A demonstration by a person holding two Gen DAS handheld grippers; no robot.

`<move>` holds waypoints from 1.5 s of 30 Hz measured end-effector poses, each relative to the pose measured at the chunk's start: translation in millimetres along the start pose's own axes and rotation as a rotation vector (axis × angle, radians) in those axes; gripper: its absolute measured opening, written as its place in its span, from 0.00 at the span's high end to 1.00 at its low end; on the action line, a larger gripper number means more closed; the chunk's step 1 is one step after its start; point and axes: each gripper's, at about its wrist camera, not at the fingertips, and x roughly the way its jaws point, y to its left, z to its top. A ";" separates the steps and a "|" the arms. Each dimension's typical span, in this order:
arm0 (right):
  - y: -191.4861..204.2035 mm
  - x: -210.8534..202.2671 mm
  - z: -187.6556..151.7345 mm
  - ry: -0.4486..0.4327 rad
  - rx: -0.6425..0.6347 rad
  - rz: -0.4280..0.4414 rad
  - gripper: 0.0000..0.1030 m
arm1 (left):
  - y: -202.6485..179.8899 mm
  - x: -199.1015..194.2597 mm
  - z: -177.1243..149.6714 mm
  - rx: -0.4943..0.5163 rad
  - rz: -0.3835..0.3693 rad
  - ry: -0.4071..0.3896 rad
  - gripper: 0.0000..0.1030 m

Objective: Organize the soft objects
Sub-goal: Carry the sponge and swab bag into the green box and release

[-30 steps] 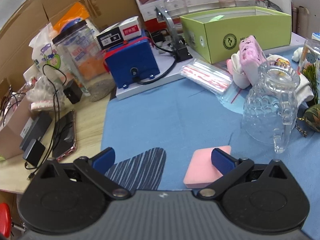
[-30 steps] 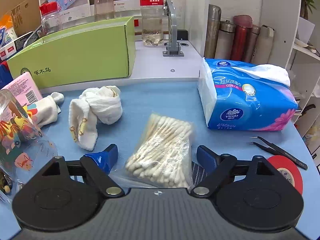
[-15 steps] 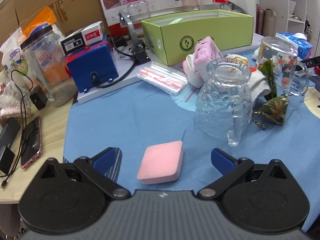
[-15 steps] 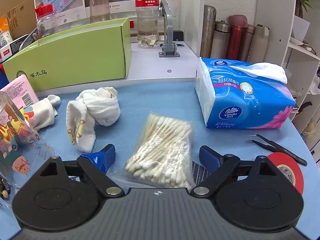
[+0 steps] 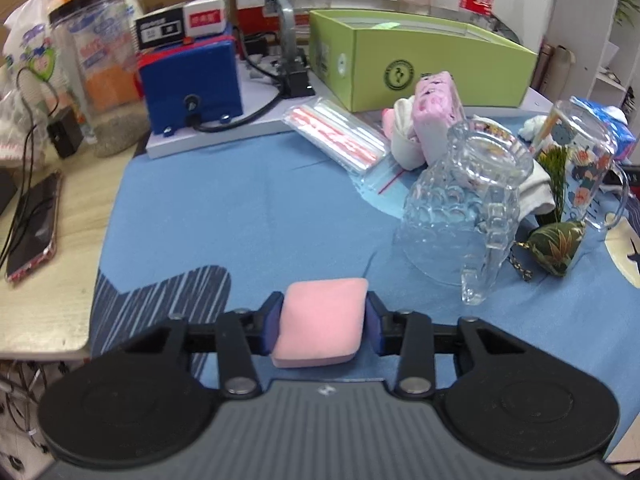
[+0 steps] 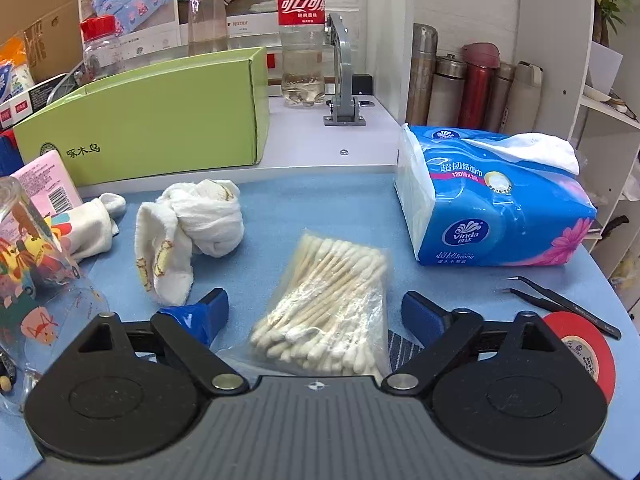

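Pink sponge (image 5: 320, 322) sits low on the blue surface (image 5: 248, 216), pinched on both side edges by the left gripper (image 5: 322, 326), probably so it lifts flat; its slightly longer axis runs away from the camera. Over on the right, the right gripper (image 6: 314, 314) hangs wide open astride the cotton swab bag (image 6: 324, 308), whose swabs run front to back, gripping nothing.

A cluttered indoor workroom or lab corner. A bench (image 5: 248, 216) under a blue cloth carries a blue electrical box (image 5: 191, 80) with cables, a green carton (image 6: 152, 116), cardboard boxes (image 6: 36, 32), flasks (image 6: 476, 84) and white shelving (image 6: 608, 128).
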 end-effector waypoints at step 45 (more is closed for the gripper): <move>68.8 34.9 176.6 -0.133 -0.054 0.275 0.58 | -53.7 57.7 240.9 0.044 -0.016 -0.129 0.24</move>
